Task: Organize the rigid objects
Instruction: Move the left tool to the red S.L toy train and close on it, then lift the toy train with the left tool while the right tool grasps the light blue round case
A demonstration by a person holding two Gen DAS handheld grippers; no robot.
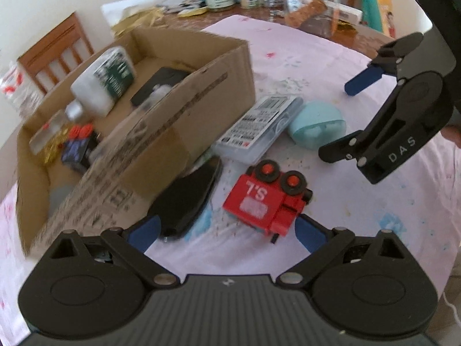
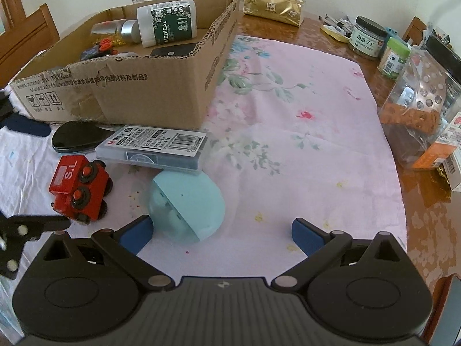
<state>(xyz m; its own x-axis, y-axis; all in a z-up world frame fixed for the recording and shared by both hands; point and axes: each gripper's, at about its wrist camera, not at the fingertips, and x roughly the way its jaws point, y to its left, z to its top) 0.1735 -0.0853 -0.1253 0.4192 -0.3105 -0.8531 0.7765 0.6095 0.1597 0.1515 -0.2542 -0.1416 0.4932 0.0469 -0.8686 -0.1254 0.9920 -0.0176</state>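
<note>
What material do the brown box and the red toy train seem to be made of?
Brown box: corrugated cardboard, matte; fluted edges and a torn rim show. Red toy train: probably painted wood, glossy red with black wheels; plastic remains possible.

In the right wrist view, at the upper left, you see the white bottle [image 2: 167,21] with "MEDICAL" on its dark green label. At the left, the red toy train [image 2: 77,189] carries "S.L" on its side. In the left wrist view, at the right, you read "DAS" on the black arm of the right gripper [image 1: 350,118]. The print on the cardboard box [image 2: 121,95] is too small for you to read surely.
</note>
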